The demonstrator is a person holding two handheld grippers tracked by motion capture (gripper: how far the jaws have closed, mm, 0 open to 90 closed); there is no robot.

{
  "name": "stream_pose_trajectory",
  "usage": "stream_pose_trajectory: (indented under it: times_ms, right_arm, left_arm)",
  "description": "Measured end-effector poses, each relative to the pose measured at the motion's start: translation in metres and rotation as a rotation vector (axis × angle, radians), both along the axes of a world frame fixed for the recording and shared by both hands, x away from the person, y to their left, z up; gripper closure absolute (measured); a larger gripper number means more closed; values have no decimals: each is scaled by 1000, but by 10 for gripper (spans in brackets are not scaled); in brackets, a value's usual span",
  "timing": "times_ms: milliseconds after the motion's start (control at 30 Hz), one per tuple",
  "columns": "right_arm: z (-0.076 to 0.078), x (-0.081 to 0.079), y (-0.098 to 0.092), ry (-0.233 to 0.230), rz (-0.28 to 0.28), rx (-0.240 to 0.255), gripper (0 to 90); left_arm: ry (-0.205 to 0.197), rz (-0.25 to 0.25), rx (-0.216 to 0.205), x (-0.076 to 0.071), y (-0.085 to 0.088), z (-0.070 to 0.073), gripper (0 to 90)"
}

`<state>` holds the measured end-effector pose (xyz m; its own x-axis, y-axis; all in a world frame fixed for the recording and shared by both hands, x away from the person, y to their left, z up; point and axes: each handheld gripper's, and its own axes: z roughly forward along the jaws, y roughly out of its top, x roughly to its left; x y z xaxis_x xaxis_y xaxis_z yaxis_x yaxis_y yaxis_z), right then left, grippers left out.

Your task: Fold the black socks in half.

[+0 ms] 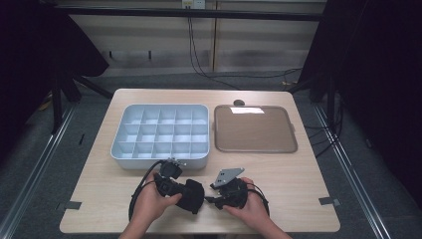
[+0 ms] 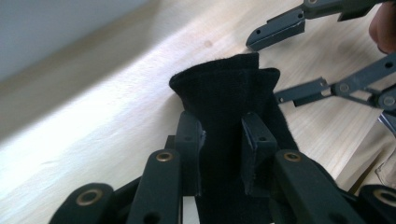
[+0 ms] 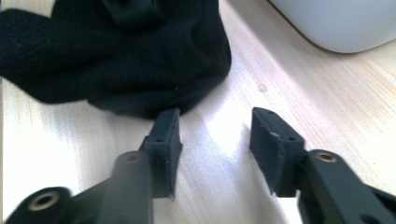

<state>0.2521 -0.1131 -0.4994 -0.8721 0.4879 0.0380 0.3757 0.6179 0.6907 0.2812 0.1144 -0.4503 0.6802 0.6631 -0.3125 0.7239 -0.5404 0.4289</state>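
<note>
A black fabric piece (image 1: pixel 193 198) lies bunched on the wooden table near its front edge, between the person's two hands. My left gripper (image 1: pixel 183 191) is shut on it: in the left gripper view both pads (image 2: pixel 190 140) press into the black fabric (image 2: pixel 224 88), which fans out beyond them. My right gripper (image 1: pixel 208 199) points at the fabric from the right. In the right gripper view it (image 3: pixel 215 126) stands open over bare wood, with the fabric (image 3: pixel 121 60) just past its tips. The left gripper view also shows the right gripper (image 2: pixel 264 70) beside the fabric.
A white tray (image 1: pixel 124 155) with several compartments stands just behind the hands; its rounded corner (image 3: pixel 336 28) is close to the right gripper. A flat brown tray (image 1: pixel 294 145) sits at the back right. A small dark object (image 1: pixel 239 102) lies behind it.
</note>
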Motion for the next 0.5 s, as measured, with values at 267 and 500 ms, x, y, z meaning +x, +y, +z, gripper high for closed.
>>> stream_pose_trajectory:
  times_ms: [267, 500]
  right_arm:
    - [-2, 2, 1, -29, -14, 8, 288]
    - [-1, 4, -3, -45, -14, 4, 204]
  left_arm:
    - [-7, 47, -23, 4, 17, 9, 719]
    - [-8, 61, -25, 4, 24, 13, 719]
